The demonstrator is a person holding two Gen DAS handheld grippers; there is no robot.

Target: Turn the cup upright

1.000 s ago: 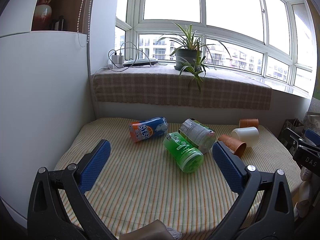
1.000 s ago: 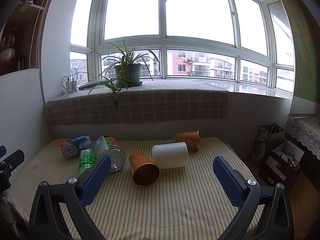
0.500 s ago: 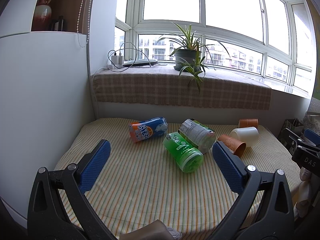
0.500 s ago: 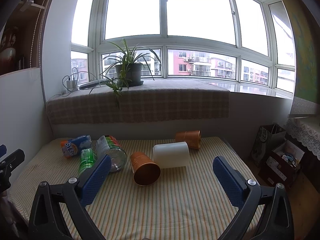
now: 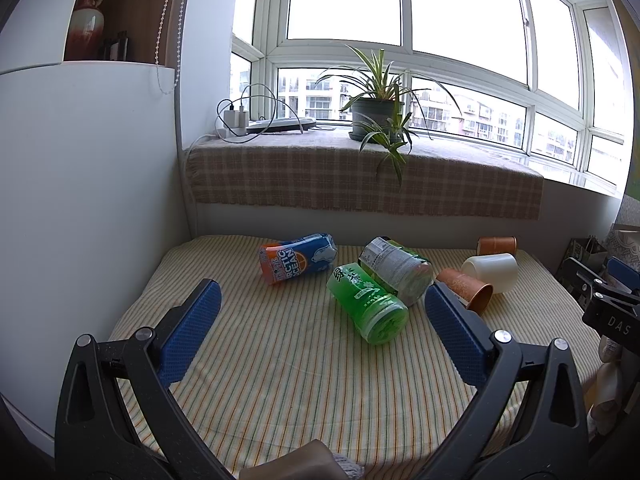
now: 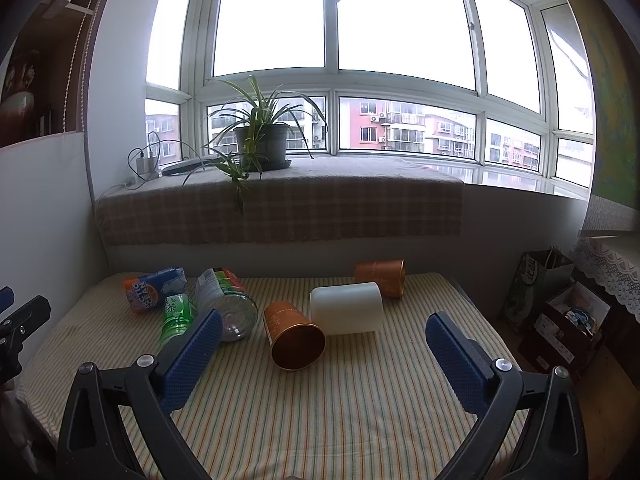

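Observation:
Several cups lie on their sides on the striped table (image 6: 360,408). An orange cup (image 6: 294,335) lies nearest, mouth toward my right gripper (image 6: 324,344), which is open and empty just in front of it. A white cup (image 6: 347,313) and a second orange cup (image 6: 380,278) lie behind. A clear cup (image 6: 228,302), a green cup (image 6: 178,314) and a blue-orange cup (image 6: 154,289) lie to the left. My left gripper (image 5: 320,320) is open and empty, short of the green cup (image 5: 366,306), clear cup (image 5: 396,266) and blue-orange cup (image 5: 298,258).
A white cabinet (image 5: 80,220) stands against the table's left side. A cloth-covered window sill (image 6: 280,204) with a potted plant (image 6: 262,146) and chargers runs behind. Bags and a box (image 6: 560,320) sit on the floor at the right.
My right gripper has crept slightly forward toward the near orange cup. The left gripper and the cups have not moved.

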